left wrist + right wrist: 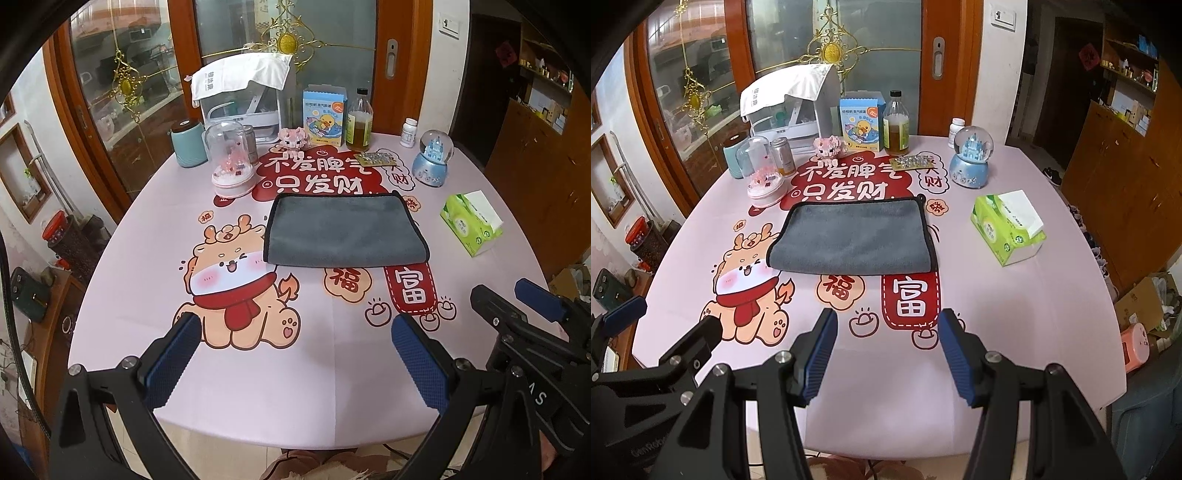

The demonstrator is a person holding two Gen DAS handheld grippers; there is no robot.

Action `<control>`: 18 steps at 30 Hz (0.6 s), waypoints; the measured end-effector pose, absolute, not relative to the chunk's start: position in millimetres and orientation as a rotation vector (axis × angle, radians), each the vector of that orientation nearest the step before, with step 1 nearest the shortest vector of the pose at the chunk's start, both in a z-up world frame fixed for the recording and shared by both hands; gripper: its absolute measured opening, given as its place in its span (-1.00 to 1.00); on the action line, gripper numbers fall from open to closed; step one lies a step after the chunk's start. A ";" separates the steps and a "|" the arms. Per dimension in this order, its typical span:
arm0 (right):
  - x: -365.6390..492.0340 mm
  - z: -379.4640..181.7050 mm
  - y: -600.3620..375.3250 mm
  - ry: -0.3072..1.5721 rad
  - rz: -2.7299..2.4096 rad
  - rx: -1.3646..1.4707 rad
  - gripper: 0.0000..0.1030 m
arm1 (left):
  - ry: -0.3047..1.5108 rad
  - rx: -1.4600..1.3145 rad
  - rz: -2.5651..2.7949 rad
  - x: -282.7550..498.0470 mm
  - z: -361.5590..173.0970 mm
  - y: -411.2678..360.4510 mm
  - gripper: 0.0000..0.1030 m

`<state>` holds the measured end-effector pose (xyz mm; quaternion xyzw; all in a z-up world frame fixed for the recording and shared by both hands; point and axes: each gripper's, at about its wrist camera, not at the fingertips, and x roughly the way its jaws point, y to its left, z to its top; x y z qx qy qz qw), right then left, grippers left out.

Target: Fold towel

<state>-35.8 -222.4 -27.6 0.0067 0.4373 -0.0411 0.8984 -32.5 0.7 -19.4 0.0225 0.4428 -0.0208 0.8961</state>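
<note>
A grey towel (343, 230) with black trim lies folded in half on the pink printed tablecloth, near the table's middle; it also shows in the right wrist view (851, 236). My left gripper (295, 325) is open and empty, held above the table's near edge, well short of the towel. My right gripper (888, 323) is open and empty, also near the front edge. The right gripper shows at the right of the left wrist view (517, 295), and the left gripper shows at the lower left of the right wrist view (672, 317).
A green tissue box (1008, 225) sits right of the towel. At the back stand a snow globe (971, 157), an oil bottle (895, 123), a blue carton (860, 123), a glass dome (232, 162), a teal canister (188, 144), a blister pack (910, 161) and a white appliance (243, 99).
</note>
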 end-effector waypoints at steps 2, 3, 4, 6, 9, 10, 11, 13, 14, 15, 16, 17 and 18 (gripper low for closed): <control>-35.9 -27.7 -222.2 0.906 -0.086 0.012 0.10 | 0.918 0.045 -0.043 -32.6 -19.5 0.9 0.98; -34.9 -27.1 -221.7 0.905 -0.087 0.008 0.10 | 0.920 0.043 -0.044 -32.5 -19.5 1.2 0.98; -34.5 -27.0 -222.0 0.905 -0.088 0.004 0.10 | 0.919 0.043 -0.044 -32.7 -19.5 1.2 0.98; -33.0 -24.4 -220.1 0.903 -0.087 -0.003 0.10 | 0.921 0.040 -0.045 -31.7 -19.0 1.9 0.98; -30.4 -22.5 -219.5 0.900 -0.088 -0.012 0.10 | 0.924 0.038 -0.046 -28.8 -18.0 2.1 0.98; -29.7 -22.1 -220.1 0.899 -0.089 -0.013 0.10 | 0.923 0.038 -0.047 -28.6 -17.9 2.3 0.98; -29.4 -21.9 -218.8 0.898 -0.090 -0.015 0.10 | 0.923 0.038 -0.046 -27.1 -17.6 2.7 0.98; -27.9 -20.9 -218.1 0.896 -0.090 -0.017 0.10 | 0.923 0.040 -0.046 -26.5 -17.5 2.5 0.98; -27.1 -20.5 -217.7 0.894 -0.091 -0.019 0.10 | 0.924 0.039 -0.047 -25.2 -16.9 2.9 0.98; -27.3 -20.6 -217.6 0.894 -0.091 -0.018 0.10 | 0.923 0.039 -0.047 -24.5 -16.8 3.0 0.98; -27.4 -20.7 -217.5 0.895 -0.091 -0.018 0.10 | 0.924 0.040 -0.047 -24.4 -16.8 2.8 0.98; -26.6 -20.2 -217.3 0.894 -0.092 -0.019 0.10 | 0.924 0.039 -0.046 -23.6 -16.3 2.6 0.98; -25.7 -19.7 -217.4 0.892 -0.092 -0.020 0.10 | 0.923 0.039 -0.046 -23.6 -16.3 2.5 0.98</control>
